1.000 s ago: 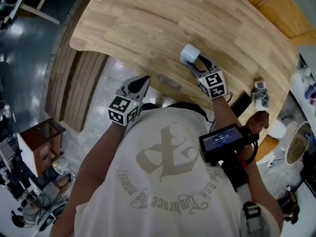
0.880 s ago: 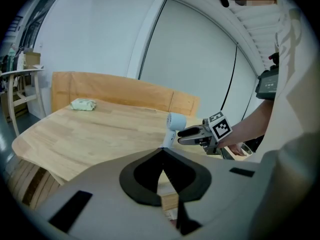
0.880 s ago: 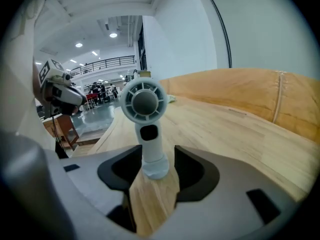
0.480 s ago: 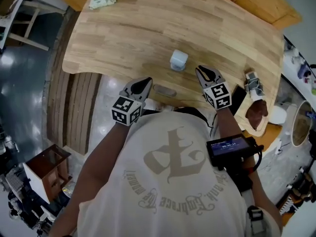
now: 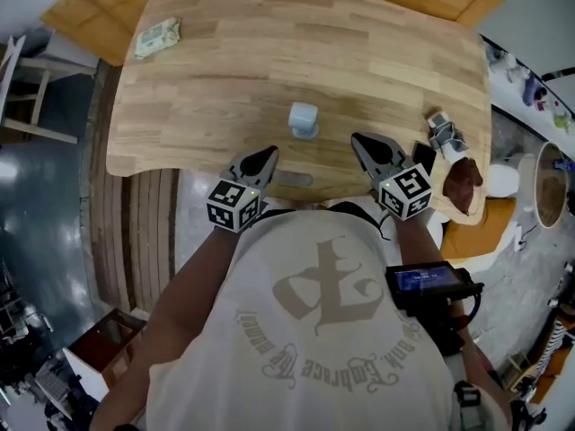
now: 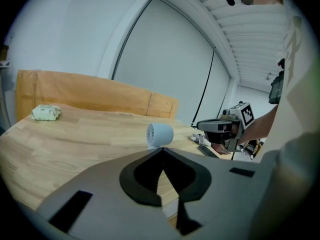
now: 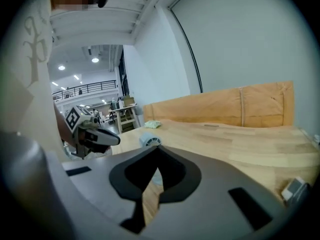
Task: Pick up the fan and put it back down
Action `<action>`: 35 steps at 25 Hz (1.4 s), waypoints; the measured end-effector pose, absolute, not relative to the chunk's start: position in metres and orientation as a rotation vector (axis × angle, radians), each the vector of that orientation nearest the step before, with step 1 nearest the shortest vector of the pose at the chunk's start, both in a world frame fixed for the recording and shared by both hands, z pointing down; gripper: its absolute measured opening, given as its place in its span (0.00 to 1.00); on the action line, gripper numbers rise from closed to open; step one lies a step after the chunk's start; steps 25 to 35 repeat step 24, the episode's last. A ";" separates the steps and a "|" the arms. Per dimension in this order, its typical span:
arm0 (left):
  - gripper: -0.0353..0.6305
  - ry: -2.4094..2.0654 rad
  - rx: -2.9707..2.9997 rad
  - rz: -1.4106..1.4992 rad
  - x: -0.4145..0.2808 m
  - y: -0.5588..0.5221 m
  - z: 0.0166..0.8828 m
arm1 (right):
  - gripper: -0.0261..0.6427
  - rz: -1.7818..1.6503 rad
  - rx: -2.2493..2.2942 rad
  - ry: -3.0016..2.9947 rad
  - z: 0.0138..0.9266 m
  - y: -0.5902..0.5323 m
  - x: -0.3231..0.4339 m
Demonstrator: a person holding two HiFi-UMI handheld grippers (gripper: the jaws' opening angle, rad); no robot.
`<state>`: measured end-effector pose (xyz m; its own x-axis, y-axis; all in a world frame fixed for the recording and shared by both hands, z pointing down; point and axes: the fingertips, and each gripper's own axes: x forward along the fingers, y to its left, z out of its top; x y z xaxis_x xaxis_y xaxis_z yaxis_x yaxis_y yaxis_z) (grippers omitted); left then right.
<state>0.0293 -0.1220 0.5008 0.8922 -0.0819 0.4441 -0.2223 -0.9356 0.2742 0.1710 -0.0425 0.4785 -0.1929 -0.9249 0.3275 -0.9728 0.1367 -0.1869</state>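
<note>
The small pale-blue fan stands alone on the wooden table, near its front edge. It also shows in the left gripper view as the fan and in the right gripper view as the fan, just past each gripper's tips. My left gripper hangs at the table's front edge, left of the fan, its jaws met at the tip with nothing in them. My right gripper is off to the fan's right, apart from it, jaws shut and empty.
A green-white packet lies at the table's far left. At the right edge are a small grey-white device, a dark flat phone and a brown object. A slot is cut near the front edge.
The right gripper, open around the fan a second ago, has come off it, drawn back to the right and shut. The fan stays on the table. The left gripper shifted slightly.
</note>
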 end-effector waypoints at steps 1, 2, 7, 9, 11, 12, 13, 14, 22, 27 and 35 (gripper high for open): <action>0.07 -0.210 2.743 0.623 0.031 -0.120 0.501 | 0.06 0.543 1.921 -2.268 0.475 -0.039 0.169; 0.07 -0.194 2.747 0.624 0.033 -0.119 0.501 | 0.06 0.543 1.936 -2.269 0.472 -0.036 0.168; 0.07 -0.135 2.756 0.632 0.039 -0.112 0.503 | 0.06 0.543 1.999 -2.251 0.467 -0.023 0.167; 0.07 -0.122 2.759 0.637 0.040 -0.110 0.503 | 0.06 0.545 2.012 -2.242 0.467 -0.021 0.167; 0.07 -0.114 2.761 0.638 0.041 -0.111 0.502 | 0.06 0.548 2.019 -2.235 0.467 -0.019 0.168; 0.07 -0.112 2.762 0.638 0.041 -0.111 0.502 | 0.06 0.549 2.022 -2.233 0.467 -0.019 0.168; 0.07 -0.111 2.763 0.638 0.042 -0.112 0.502 | 0.06 0.549 2.023 -2.232 0.467 -0.020 0.168; 0.07 -0.110 2.763 0.638 0.042 -0.113 0.502 | 0.06 0.548 2.024 -2.231 0.467 -0.020 0.168; 0.07 -0.114 2.763 0.644 0.036 -0.114 0.502 | 0.06 0.546 2.027 -2.240 0.466 -0.023 0.164; 0.07 -0.115 2.764 0.643 0.034 -0.114 0.502 | 0.06 0.545 2.028 -2.240 0.466 -0.024 0.162; 0.07 -0.115 2.764 0.643 0.034 -0.114 0.502 | 0.06 0.545 2.028 -2.240 0.466 -0.024 0.162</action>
